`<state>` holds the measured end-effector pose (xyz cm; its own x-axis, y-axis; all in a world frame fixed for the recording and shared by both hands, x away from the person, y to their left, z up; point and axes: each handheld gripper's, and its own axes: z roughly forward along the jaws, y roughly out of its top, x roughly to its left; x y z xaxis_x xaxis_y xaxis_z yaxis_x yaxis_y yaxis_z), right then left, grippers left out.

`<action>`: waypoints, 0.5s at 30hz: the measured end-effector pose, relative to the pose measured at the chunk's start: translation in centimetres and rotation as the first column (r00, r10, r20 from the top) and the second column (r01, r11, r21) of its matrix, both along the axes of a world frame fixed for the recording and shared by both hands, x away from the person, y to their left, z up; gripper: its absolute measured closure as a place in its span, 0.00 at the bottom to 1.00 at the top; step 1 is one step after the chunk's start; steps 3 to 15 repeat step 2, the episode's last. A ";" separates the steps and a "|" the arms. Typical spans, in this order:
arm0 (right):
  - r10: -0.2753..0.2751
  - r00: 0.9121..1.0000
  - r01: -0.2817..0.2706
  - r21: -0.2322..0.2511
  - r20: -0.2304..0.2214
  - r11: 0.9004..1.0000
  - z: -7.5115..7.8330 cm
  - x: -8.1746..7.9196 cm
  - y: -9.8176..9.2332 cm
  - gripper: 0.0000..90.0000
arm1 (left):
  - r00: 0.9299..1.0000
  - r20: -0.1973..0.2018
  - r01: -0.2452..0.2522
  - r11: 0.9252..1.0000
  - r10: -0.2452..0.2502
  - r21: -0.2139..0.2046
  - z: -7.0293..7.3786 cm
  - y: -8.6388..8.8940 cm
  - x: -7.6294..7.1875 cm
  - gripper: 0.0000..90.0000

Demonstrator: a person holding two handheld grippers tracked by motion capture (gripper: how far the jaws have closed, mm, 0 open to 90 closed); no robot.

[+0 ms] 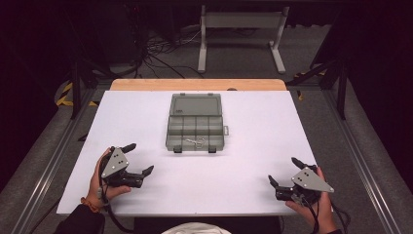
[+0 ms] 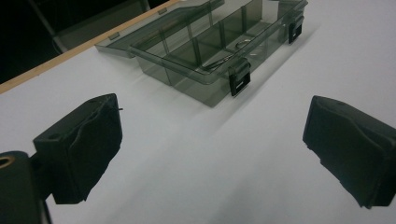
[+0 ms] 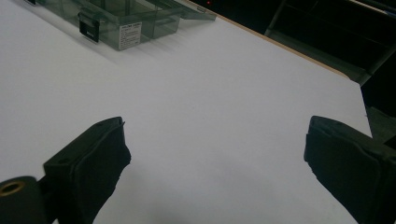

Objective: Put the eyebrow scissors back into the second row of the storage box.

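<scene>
On the desk (image 1: 253, 161), your left tongs (image 1: 138, 158) and right tongs (image 1: 283, 171) rest spread wide and empty, well short of the open compartment box (image 1: 196, 127), with nothing yet handled.

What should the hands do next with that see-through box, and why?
Probably bring the left gripper forward to the open box. Both grippers are open and hold nothing, the right gripper sits farther off, and a small metal piece lies in a front compartment.
</scene>
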<state>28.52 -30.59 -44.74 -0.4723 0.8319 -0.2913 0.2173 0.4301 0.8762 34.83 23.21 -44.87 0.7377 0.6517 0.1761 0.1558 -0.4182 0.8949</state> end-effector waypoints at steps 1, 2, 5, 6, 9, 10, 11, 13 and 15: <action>-0.004 1.000 0.004 0.005 -0.003 1.000 0.0 0.0 -0.1 0.08 | 1.000 0.000 -0.003 1.000 0.003 0.002 0.0 0.0 0.0 0.06; -0.007 1.000 0.007 0.018 -0.010 1.000 0.0 0.1 -0.2 0.07 | 1.000 -0.002 -0.004 1.000 0.004 0.004 0.0 0.0 0.1 0.06; -0.007 1.000 0.007 0.018 -0.010 1.000 0.0 0.1 -0.2 0.07 | 1.000 -0.002 -0.004 1.000 0.004 0.004 0.0 0.0 0.1 0.06; -0.007 1.000 0.007 0.018 -0.010 1.000 0.0 0.1 -0.2 0.07 | 1.000 -0.002 -0.004 1.000 0.004 0.004 0.0 0.0 0.1 0.06; -0.007 1.000 0.007 0.018 -0.010 1.000 0.0 0.1 -0.2 0.07 | 1.000 -0.002 -0.004 1.000 0.004 0.004 0.0 0.0 0.1 0.06; -0.007 1.000 0.007 0.018 -0.010 1.000 0.0 0.1 -0.2 0.07 | 1.000 -0.002 -0.004 1.000 0.004 0.004 0.0 0.0 0.1 0.06; -0.007 1.000 0.007 0.018 -0.010 1.000 0.0 0.1 -0.2 0.07 | 1.000 -0.002 -0.004 1.000 0.004 0.004 0.0 0.0 0.1 0.06; -0.007 1.000 0.007 0.018 -0.010 1.000 0.0 0.1 -0.2 0.07 | 1.000 -0.002 -0.004 1.000 0.004 0.004 0.0 0.0 0.1 0.06; -0.007 1.000 0.007 0.018 -0.010 1.000 0.0 0.1 -0.2 0.07 | 1.000 -0.002 -0.004 1.000 0.004 0.004 0.0 0.0 0.1 0.06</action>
